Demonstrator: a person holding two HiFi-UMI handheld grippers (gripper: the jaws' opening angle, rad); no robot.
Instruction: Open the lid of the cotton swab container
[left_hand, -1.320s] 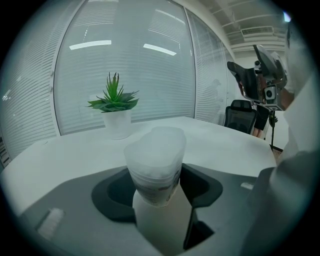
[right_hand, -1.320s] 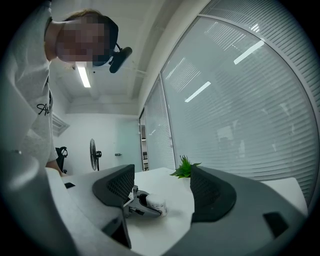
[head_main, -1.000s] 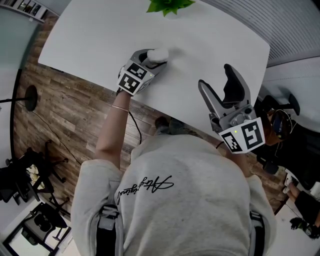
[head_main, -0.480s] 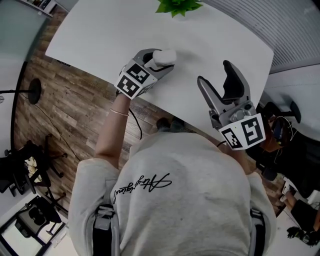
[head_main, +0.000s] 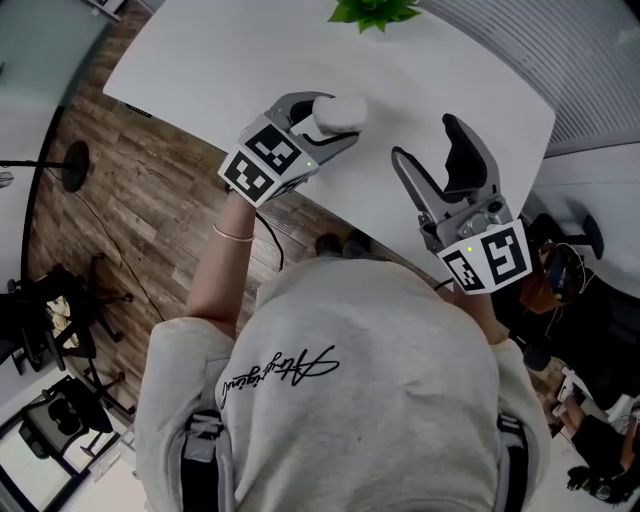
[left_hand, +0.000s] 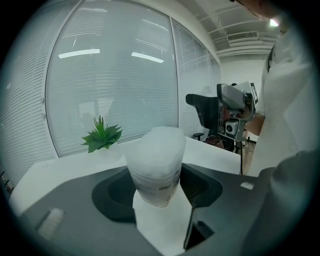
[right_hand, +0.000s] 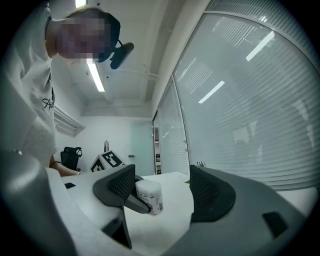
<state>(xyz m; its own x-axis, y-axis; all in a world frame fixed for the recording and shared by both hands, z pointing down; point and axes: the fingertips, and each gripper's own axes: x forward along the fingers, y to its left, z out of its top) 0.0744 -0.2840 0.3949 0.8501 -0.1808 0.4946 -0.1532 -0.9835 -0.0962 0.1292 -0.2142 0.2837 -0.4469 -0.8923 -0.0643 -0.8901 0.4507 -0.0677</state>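
The cotton swab container (head_main: 338, 111) is a small white tub with a rounded lid and a printed label, and its lid sits on. My left gripper (head_main: 335, 122) is shut on its body and holds it upright above the white table (head_main: 200, 60). The left gripper view shows the container (left_hand: 156, 160) squeezed between the two dark jaws. My right gripper (head_main: 425, 140) hovers to the right of it, open and empty, pointing along the table. From the right gripper view the container (right_hand: 150, 196) stands some way ahead, between the open jaws' line of sight.
A small green plant (head_main: 375, 12) stands at the table's far edge, also visible as the plant (left_hand: 102, 135) behind the container. The table's near edge runs just under both grippers, with wood floor (head_main: 130, 220) below. Blinds cover the window behind.
My left gripper has risen with the container in its grip, moving up and slightly right in the head view. The right gripper has hardly moved.
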